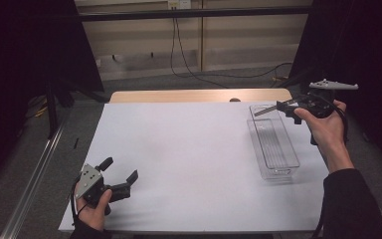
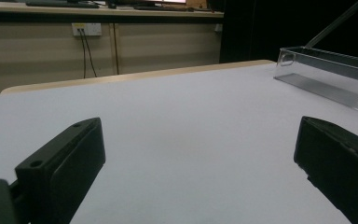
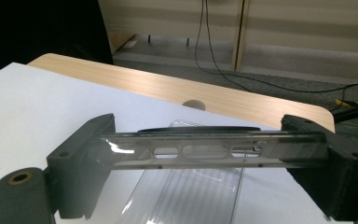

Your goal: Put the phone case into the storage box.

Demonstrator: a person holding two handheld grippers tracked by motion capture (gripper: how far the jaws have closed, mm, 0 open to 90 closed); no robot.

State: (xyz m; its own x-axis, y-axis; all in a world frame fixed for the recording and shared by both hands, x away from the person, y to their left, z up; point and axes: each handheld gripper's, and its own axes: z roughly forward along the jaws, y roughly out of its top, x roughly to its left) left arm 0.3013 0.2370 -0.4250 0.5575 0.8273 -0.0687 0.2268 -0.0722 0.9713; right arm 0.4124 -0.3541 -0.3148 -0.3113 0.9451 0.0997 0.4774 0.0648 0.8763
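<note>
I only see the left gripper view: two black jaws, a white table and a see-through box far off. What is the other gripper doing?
Observer: The right gripper is shut on a flat, smoky plastic strip with slots in it. The strip is clamped between the two jaws.
Operator: Is it near the box?
Observer: Yes. In the high view the strip hangs above the far end of the clear box.
Operator: Is anything inside the box?
Observer: From above, the box looks empty along its whole length.
</note>
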